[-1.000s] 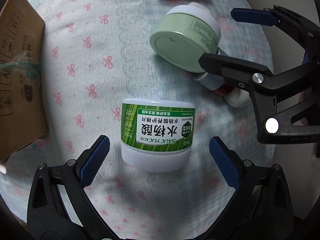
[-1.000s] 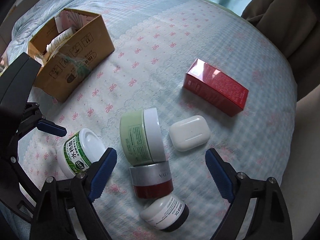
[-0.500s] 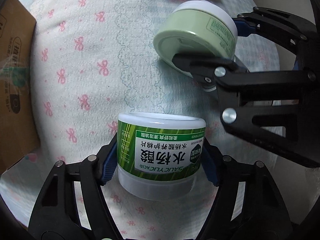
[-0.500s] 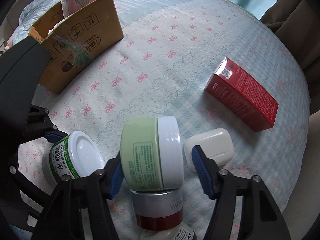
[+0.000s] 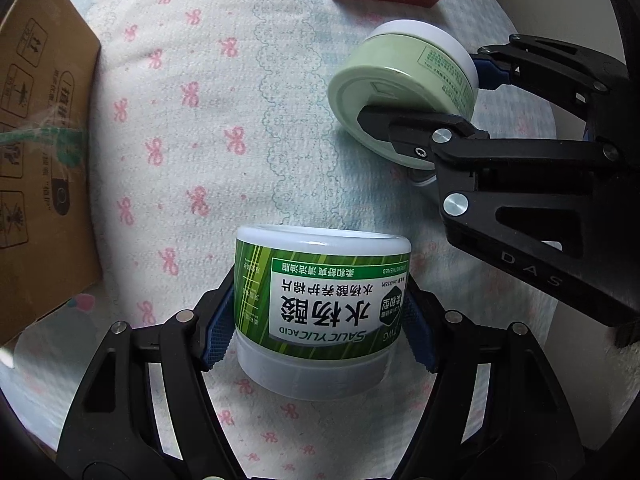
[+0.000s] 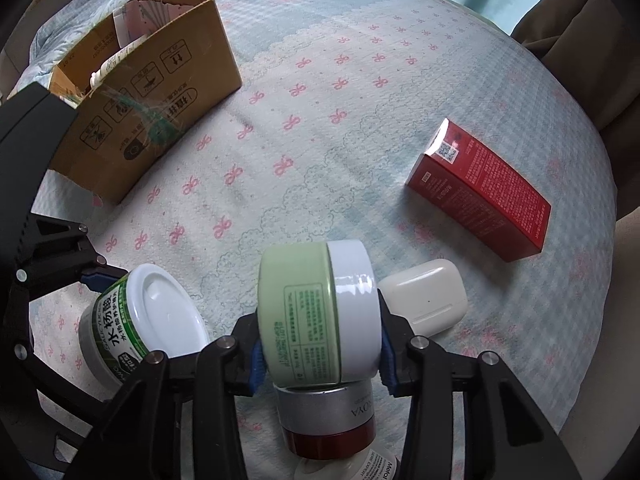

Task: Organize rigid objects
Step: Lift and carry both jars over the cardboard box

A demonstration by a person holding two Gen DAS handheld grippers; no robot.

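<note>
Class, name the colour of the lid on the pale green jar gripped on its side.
White. The pale green jar has a glossy white lid, clearest in the right wrist view.

Two gripped jars point(image 5: 322, 312) point(image 6: 316, 316) on bedspread

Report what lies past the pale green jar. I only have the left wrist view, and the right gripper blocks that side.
Observer: A white earbud-style case lies on the cloth just beyond the white lid of the pale green jar, close to the right gripper.
Operator: Name whatever is under the gripper.
Observer: A jar with a silver lid and red base sits directly below the pale green jar in the picture, between the gripper's arms.
Operator: Look inside the cardboard box.
Observer: The cardboard box is open on top, and a white tube leans inside it.
</note>
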